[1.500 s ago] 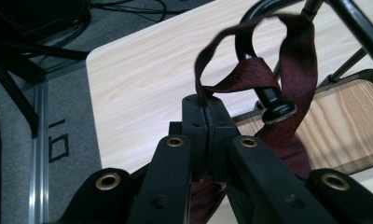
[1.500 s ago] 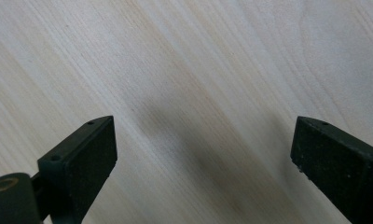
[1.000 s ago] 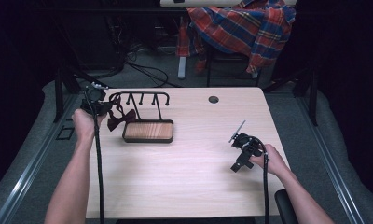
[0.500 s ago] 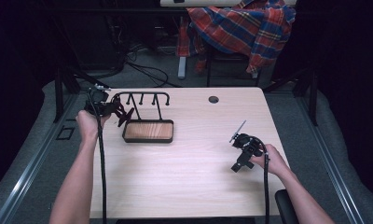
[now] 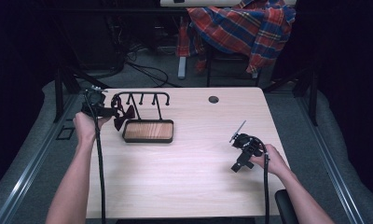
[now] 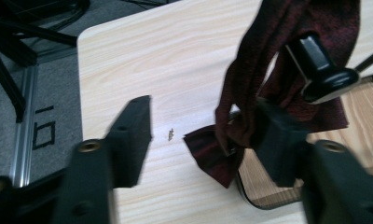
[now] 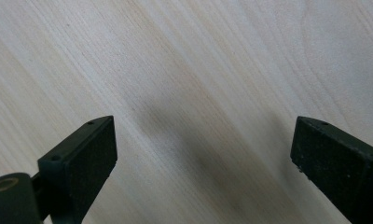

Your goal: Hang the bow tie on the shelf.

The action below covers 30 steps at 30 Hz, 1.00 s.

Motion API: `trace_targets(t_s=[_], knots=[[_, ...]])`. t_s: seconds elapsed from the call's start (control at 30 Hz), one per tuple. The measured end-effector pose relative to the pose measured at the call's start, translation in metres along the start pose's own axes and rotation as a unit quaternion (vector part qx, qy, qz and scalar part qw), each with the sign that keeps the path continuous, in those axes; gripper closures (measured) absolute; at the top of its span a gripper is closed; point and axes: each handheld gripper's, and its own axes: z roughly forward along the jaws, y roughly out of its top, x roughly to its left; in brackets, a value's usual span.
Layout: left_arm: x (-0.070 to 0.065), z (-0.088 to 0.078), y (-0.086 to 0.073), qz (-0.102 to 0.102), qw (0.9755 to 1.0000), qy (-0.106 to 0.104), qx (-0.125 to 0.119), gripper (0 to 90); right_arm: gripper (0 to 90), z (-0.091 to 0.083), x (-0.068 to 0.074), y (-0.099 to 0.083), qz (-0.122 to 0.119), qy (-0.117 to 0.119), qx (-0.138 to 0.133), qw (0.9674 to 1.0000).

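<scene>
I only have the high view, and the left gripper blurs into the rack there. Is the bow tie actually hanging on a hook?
Observer: Yes. In the left gripper view the dark red bow tie is draped over a black hook of the rack.
Operator: Is the left gripper clamped on it?
Observer: No. The left gripper has just been opening its jaws. A wing of the tie hangs between them, and one pad stands well clear of it.
Operator: And the right gripper?
Observer: The right gripper is open, with bare table between its jaws.
</scene>
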Motion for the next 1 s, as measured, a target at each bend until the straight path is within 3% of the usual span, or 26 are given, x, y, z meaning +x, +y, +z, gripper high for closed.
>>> trace_targets(t_s=[0.17,0.43,0.77,1.0], knots=[[0.0,-0.006,0.0,-0.004,1.0,-0.001,-0.007,25.4,6.9,0.0,0.0,0.0,0.001,0.001,-0.001,1.0],[0.0,-0.017,-0.005,-0.016,0.9996,-0.022,0.012,9.2,6.9,-0.001,0.0,0.0,-0.001,0.002,-0.002,1.0],[0.002,-0.041,-0.017,-0.013,0.9996,-0.018,0.018,0.8,6.8,-0.001,0.0,0.0,-0.001,0.003,-0.001,1.0],[-0.001,-0.054,-0.031,-0.011,0.9997,-0.008,0.018,0.1,6.7,-0.001,0.001,0.0,-0.001,0.003,-0.002,1.0]])
